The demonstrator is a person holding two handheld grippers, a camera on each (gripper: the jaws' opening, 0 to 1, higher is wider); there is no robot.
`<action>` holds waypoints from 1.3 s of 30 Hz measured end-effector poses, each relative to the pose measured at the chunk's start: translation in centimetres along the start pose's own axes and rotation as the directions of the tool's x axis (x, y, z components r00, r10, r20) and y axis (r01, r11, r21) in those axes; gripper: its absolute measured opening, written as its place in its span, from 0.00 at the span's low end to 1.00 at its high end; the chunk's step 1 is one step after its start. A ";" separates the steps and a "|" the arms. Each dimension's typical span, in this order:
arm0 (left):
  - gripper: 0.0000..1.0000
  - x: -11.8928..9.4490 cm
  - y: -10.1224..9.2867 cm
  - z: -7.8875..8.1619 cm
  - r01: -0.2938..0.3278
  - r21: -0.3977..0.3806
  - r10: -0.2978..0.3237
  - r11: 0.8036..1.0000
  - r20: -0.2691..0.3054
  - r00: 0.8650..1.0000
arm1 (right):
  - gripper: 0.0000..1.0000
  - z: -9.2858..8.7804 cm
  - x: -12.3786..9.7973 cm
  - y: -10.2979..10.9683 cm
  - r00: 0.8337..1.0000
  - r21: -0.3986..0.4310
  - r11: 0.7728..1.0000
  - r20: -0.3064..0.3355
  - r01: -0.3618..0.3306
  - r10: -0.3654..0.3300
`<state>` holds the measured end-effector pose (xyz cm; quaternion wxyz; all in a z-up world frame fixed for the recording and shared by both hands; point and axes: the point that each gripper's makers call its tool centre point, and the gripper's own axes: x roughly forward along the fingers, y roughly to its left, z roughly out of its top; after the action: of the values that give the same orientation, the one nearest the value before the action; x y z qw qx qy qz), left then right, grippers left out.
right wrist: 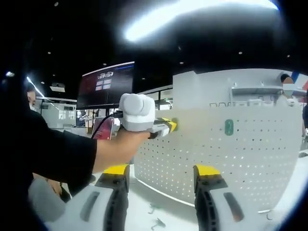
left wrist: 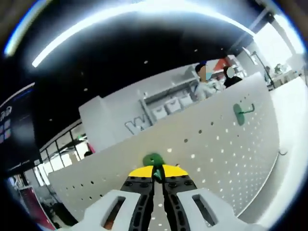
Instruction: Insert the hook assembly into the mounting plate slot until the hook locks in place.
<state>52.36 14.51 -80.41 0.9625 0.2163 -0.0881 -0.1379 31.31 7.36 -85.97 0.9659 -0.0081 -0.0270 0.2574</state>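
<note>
A white pegboard point(right wrist: 231, 154) stands on a white table point(right wrist: 159, 204) in a dim hall. The left gripper point(left wrist: 157, 177), jaws pinched narrow, holds a green hook point(left wrist: 153, 161) against it, stem toward the holes. The right gripper point(right wrist: 161, 178) hangs wide apart. Another green hook point(left wrist: 240, 113) sits mounted.

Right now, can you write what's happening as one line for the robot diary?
left gripper: shut on green hook, at pegboard | right gripper: open, idle | second green hook: mounted
</note>
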 end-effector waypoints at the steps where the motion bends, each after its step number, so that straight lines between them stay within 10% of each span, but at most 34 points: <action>1: 0.05 0.0 0.1 0.0 -0.001 0.002 0.001 1.000 -0.001 1.000 | 0.51 0.0 0.0 0.0 1.000 0.000 1.000 0.000 -0.001 0.001; 17: 0.07 0.3 -0.2 0.0 -0.004 0.273 0.016 0.962 -0.042 0.999 | 0.51 0.0 0.0 -0.1 1.000 0.017 1.000 0.002 -0.006 0.006; 19: 0.06 0.3 -0.2 0.0 -0.007 0.225 0.016 0.974 -0.036 0.999 | 0.51 0.0 -0.1 -0.1 1.000 0.017 1.000 0.003 -0.008 0.008; 23: 0.05 0.2 0.5 0.0 0.024 -0.143 -0.024 0.989 0.002 1.000 | 0.51 0.0 -0.1 -0.1 1.000 0.015 1.000 0.003 -0.008 0.008; 39: 0.05 -0.3 0.0 -0.8 0.011 -0.025 -0.012 1.000 -0.027 1.000 | 0.50 0.0 -0.1 -0.2 1.000 0.014 1.000 0.001 -0.003 0.003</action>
<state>52.31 14.92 -81.14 0.9654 0.2066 -0.0721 -0.1416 31.31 7.15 -86.00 0.9655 -0.0010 -0.0258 0.2590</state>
